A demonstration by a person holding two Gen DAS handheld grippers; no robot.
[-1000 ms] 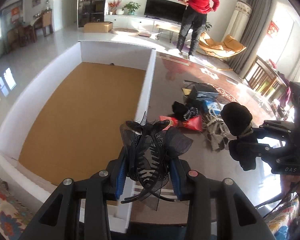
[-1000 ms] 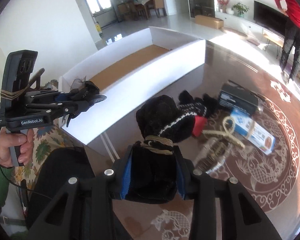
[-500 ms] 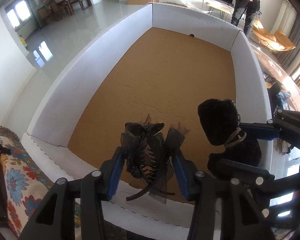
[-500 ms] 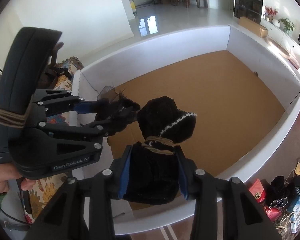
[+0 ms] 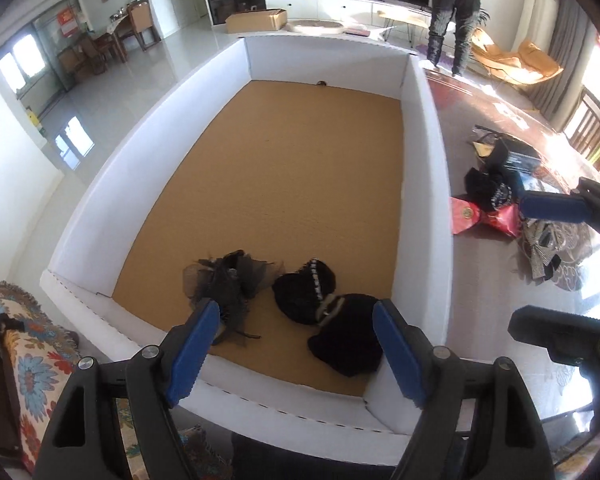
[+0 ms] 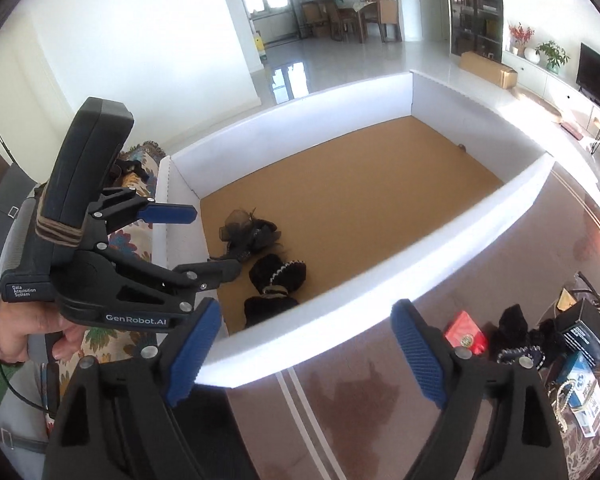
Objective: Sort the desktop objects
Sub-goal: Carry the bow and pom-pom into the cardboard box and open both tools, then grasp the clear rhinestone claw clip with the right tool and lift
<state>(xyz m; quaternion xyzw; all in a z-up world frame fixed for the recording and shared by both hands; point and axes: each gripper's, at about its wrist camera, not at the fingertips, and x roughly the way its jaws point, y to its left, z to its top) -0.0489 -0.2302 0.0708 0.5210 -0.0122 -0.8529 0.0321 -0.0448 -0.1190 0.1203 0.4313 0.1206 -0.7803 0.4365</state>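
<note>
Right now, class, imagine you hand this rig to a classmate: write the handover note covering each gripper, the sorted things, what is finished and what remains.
Left gripper: jaws opening, nothing between them, above the box's near end.
Right gripper: jaws opening, empty, over the box's white wall.
Done: black mesh hair claw clip and black velvet pouch with beaded trim lie inside the large white cardboard box with brown floor.
Left: red packets, black fabric items and dark and blue boxes wait on the table.

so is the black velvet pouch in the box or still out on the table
In. The black velvet pouch lies on the brown floor of the white box, beside the black mesh hair clip; neither gripper touches it.
</note>
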